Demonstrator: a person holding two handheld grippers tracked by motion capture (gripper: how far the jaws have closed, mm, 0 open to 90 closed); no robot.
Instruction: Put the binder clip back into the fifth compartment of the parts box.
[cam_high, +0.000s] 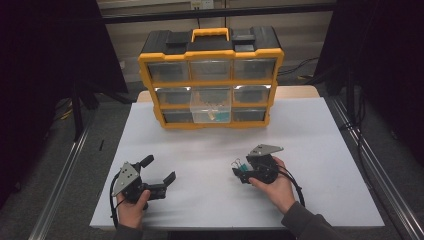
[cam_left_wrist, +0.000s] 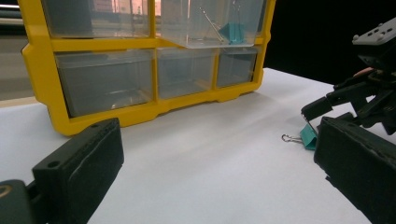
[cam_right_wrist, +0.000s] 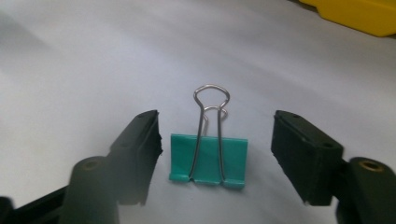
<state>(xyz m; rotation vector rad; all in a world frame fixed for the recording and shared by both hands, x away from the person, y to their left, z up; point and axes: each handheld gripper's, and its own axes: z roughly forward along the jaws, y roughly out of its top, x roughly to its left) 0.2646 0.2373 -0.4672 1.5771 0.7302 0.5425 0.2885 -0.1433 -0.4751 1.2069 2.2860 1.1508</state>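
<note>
- A white table spreads under both tools, reaching well beyond them on every side.
- A yellow and black drawer cabinet stands at the far edge, well ahead of both grippers. It has three rows of clear drawers and a yellow carrying handle on top.
- One clear middle drawer is pulled out toward the grippers. In the left gripper view a teal clip with wire handles lies inside it.
- The left gripper, held in the person's left hand, rests low over the table at the near left, well apart from the other tool. Its two black jaws stand wide apart with bare table between them; it holds nothing. In its own view they frame the cabinet's lower drawers, and the other gripper sits off to the right.
- The right gripper, held in the person's right hand, sits near the middle of the table, its tip pointing to the left and down toward the surface. Its jaws are partly open, one on each side of the clip, with a clear gap on either side. The pads do not press on it.
- A teal binder clip lies flat on the table between the right gripper's jaws, about midway. Its two silver wire handles are folded together and point away from the tool.
</note>
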